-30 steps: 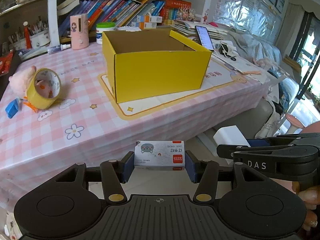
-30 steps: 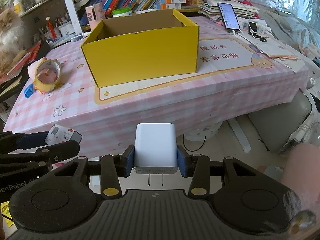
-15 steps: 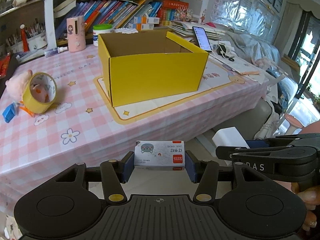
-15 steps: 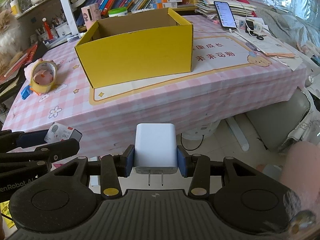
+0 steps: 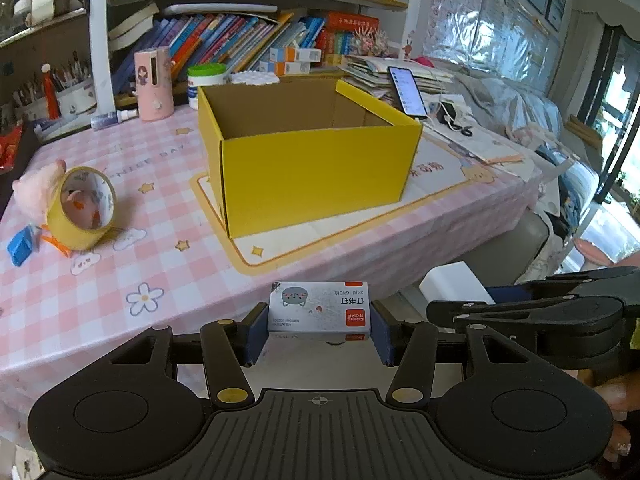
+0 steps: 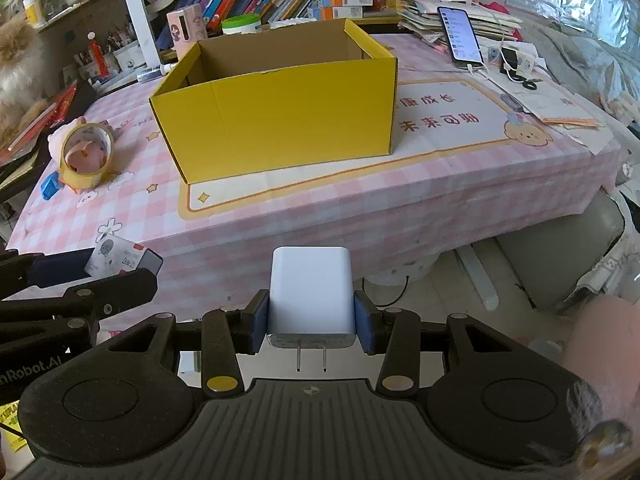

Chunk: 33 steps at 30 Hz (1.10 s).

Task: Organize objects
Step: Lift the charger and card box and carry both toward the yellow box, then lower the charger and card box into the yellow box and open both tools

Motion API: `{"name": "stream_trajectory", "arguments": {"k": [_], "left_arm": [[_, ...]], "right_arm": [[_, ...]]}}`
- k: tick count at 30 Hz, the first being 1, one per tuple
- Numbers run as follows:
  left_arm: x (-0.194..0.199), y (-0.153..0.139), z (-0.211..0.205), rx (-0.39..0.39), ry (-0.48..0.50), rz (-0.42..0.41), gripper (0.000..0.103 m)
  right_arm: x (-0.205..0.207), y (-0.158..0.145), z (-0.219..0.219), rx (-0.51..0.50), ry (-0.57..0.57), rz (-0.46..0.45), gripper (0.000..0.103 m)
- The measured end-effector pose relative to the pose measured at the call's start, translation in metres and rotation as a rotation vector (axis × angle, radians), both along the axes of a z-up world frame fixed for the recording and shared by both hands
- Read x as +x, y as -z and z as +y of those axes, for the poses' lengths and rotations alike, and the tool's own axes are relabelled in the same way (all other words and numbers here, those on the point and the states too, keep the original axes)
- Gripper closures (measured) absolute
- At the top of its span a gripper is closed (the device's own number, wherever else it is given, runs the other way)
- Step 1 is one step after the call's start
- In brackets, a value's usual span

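Note:
An open yellow cardboard box (image 5: 316, 160) (image 6: 280, 116) stands on the pink checked tablecloth (image 5: 120, 288), its inside bare as far as I see. My left gripper (image 5: 319, 330) is shut on a small staple box (image 5: 319, 310) with a cat picture, held in front of the table's near edge. My right gripper (image 6: 311, 322) is shut on a white charger plug (image 6: 311, 292), prongs toward the camera, also short of the table. Each gripper shows at the edge of the other's view, the staple box (image 6: 116, 256) at left, the charger plug (image 5: 454, 284) at right.
A yellow tape roll (image 5: 82, 208) (image 6: 86, 156), a pink plush toy (image 5: 36, 192) and a blue clip (image 5: 22, 246) lie at the table's left. A propped phone (image 6: 460, 36), cables and papers sit at the right. Bookshelves (image 5: 240, 40) back the table. A fluffy cat (image 6: 18, 60) sits far left.
The table and yellow box sit a little farther and lower in both views than a second ago. Both grips hold the same objects unchanged.

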<state>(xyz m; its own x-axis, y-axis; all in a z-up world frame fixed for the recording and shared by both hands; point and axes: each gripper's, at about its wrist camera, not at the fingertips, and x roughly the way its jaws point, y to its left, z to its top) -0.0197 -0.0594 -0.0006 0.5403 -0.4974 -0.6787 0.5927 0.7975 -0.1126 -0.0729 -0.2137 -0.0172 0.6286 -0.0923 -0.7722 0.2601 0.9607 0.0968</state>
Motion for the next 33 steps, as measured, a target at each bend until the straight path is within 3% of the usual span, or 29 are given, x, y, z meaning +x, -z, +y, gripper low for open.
{"name": "stream_trajectory", "arguments": {"k": [9,18,27,33], "left_arm": [[0.012,-0.007,-0.009,-0.012,0.007,-0.038,0.052],[0.036,-0.034,-0.025,-0.047,-0.005,-0.119,0.051],[0.086,-0.054,-0.047,-0.055,-0.071,-0.196,0.051],[0.122,-0.042,-0.069,-0.001,-0.114,-0.172,0.051]], "right_arm": [[0.013,-0.004,-0.008,-0.004,-0.016,-0.018,0.062],[0.037,-0.033,-0.030,-0.022,-0.002,-0.131,0.062],[0.096,-0.074,-0.063,-0.046,-0.048,-0.237,0.062],[0.149,-0.083,-0.082,-0.049,-0.126,-0.250,0.062]]}}
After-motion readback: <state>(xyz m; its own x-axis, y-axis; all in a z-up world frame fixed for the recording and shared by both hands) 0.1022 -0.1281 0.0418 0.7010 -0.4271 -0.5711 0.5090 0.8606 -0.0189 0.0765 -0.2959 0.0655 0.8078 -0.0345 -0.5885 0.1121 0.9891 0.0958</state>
